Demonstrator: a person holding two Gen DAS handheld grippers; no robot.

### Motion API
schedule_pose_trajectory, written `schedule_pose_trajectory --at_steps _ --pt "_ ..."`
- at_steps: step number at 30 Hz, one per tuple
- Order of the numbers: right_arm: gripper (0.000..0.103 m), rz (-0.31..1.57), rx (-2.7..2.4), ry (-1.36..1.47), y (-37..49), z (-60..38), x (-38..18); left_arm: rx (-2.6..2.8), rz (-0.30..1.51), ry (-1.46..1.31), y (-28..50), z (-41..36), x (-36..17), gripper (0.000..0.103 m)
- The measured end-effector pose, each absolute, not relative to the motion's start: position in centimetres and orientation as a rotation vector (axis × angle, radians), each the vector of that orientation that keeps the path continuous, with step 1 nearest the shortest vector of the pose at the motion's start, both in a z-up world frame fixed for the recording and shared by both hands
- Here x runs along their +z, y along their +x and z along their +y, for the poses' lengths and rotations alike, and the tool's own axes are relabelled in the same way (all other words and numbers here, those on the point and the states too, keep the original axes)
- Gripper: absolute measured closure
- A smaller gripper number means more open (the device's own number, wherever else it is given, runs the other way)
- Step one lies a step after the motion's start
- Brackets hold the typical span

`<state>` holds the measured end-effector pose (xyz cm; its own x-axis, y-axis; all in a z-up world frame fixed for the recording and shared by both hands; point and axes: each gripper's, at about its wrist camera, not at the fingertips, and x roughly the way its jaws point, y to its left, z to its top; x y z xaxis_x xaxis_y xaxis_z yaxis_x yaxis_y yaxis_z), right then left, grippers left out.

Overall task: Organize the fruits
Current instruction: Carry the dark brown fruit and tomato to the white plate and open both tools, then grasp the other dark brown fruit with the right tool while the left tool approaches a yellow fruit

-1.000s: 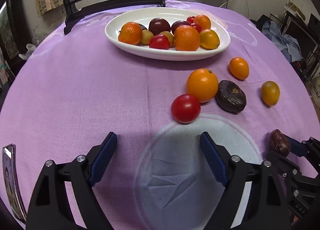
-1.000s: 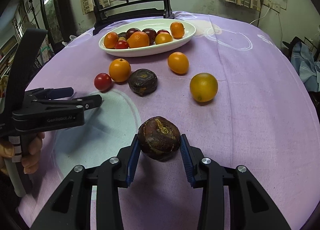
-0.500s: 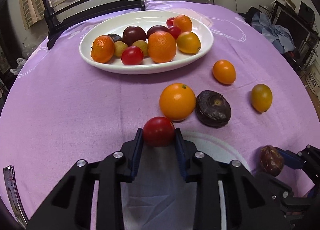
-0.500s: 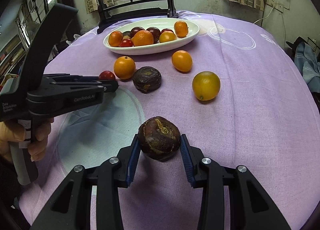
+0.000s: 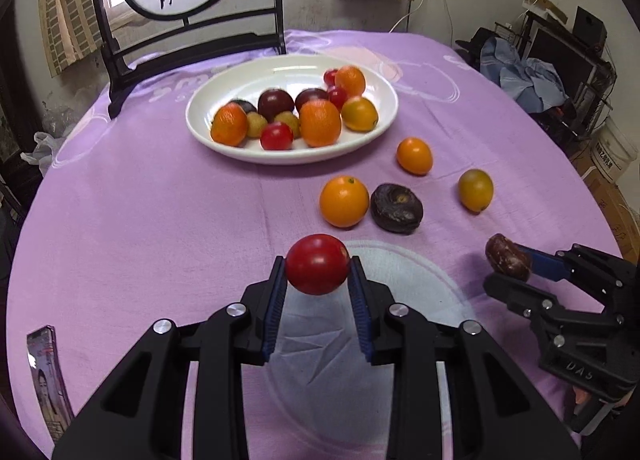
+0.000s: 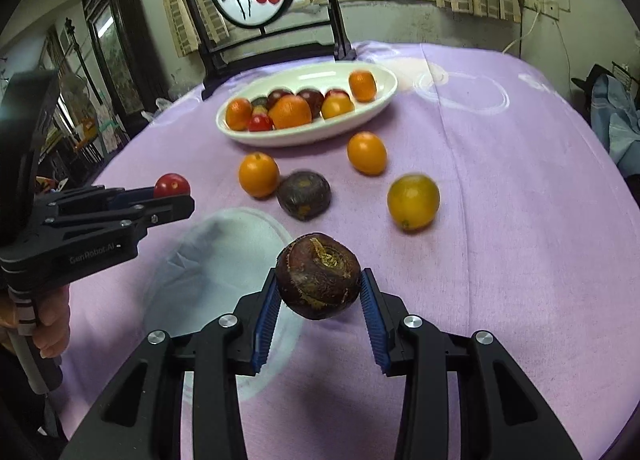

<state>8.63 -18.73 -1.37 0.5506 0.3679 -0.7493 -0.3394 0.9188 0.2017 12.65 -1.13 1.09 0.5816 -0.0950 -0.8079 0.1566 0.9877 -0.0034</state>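
My left gripper (image 5: 317, 274) is shut on a red tomato (image 5: 317, 263) and holds it above the purple cloth; the tomato also shows in the right wrist view (image 6: 172, 185). My right gripper (image 6: 319, 286) is shut on a dark wrinkled passion fruit (image 6: 319, 275), lifted off the table; it also shows in the left wrist view (image 5: 508, 262). A white oval plate (image 5: 384, 116) at the back holds several oranges, plums and tomatoes. On the cloth lie an orange (image 5: 344, 201), a dark passion fruit (image 5: 396, 207), a small orange (image 5: 414, 155) and a yellow-orange fruit (image 5: 475, 190).
A dark wooden chair (image 5: 192, 48) stands behind the plate at the table's far edge. A pale round patch (image 6: 216, 260) marks the cloth below both grippers. A flat printed card (image 5: 46, 372) lies at the near left. Clutter and boxes (image 5: 560, 72) stand to the right of the table.
My left gripper moved forward, closed on the red tomato and lifted it off the cloth. My right gripper kept its hold on the passion fruit and rose higher.
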Motion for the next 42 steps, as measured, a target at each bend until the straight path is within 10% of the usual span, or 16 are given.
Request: schedule_pose_trajectory --at_steps 25,32,42 --pt "0.062 0.839 0.365 -0.079 26.7 -10.9 0.8 -0.029 0.959 -0.035 29.6 2.3 1.8 0.072" --pt "0.054 0.851 0.365 0.002 27.1 -12.6 0.0 0.014 0.915 -0.088 29.3 2.7 1.7 0.044" --pt "0.044 0.865 0.367 -0.024 20.4 -15.8 0.1 -0.029 0.922 -0.002 21.5 0.7 1.0 0.038"
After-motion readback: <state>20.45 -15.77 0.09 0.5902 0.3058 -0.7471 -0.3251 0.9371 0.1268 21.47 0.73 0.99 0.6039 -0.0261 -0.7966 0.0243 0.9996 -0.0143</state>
